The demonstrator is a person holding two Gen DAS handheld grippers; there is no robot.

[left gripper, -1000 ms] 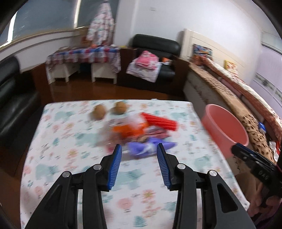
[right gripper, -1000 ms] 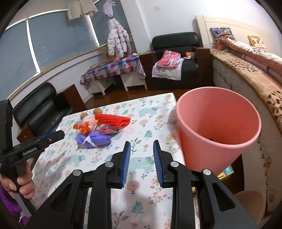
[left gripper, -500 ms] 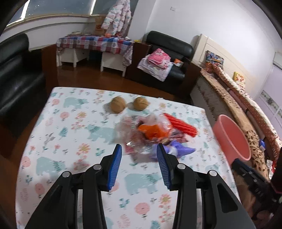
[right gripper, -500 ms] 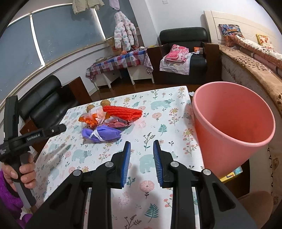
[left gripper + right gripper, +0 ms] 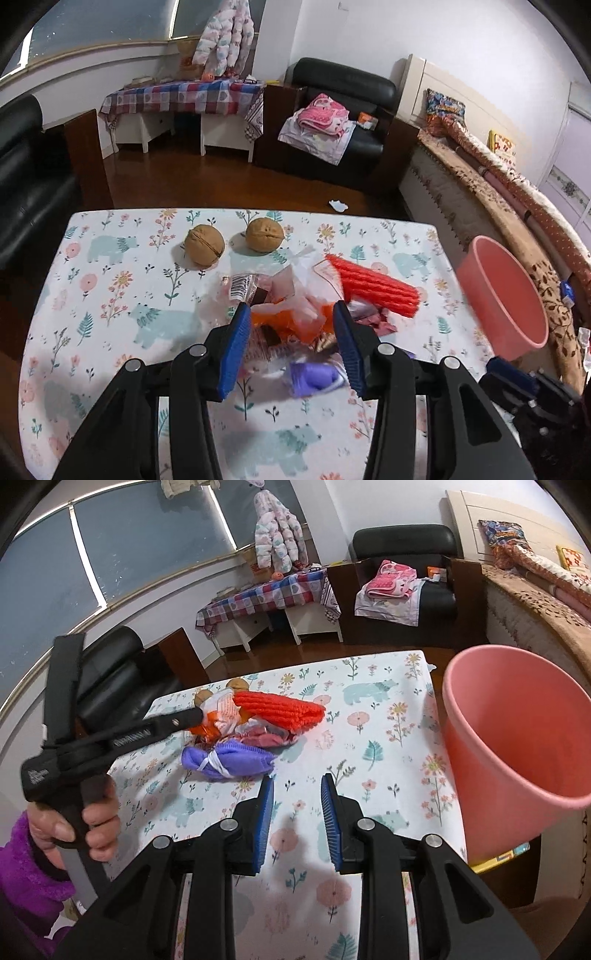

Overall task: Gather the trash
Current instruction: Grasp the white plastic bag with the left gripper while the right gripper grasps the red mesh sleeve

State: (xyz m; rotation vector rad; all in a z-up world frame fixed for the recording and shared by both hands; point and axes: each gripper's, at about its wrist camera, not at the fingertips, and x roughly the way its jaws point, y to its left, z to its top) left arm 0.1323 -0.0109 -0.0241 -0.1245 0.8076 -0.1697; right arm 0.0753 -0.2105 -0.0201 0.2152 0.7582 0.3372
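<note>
My left gripper [image 5: 291, 332] hangs over the wrapper pile [image 5: 291, 310] mid-tabletop [image 5: 110, 295], jaws apart w/ nothing between. Wrappers look light, crinkly, slippery; I'd pinch a bunched fold. Right gripper [image 5: 297, 816] jaws apart too, empty, beside bin [image 5: 517, 738].

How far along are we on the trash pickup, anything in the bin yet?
Nothing looks collected: the visible part of the pink bin shows no trash. In hand: the open left gripper is over the wrapper pile, holding nothing. The right gripper is open and empty. Left: the wrappers, red bundle, purple bundle and two walnuts.
</note>
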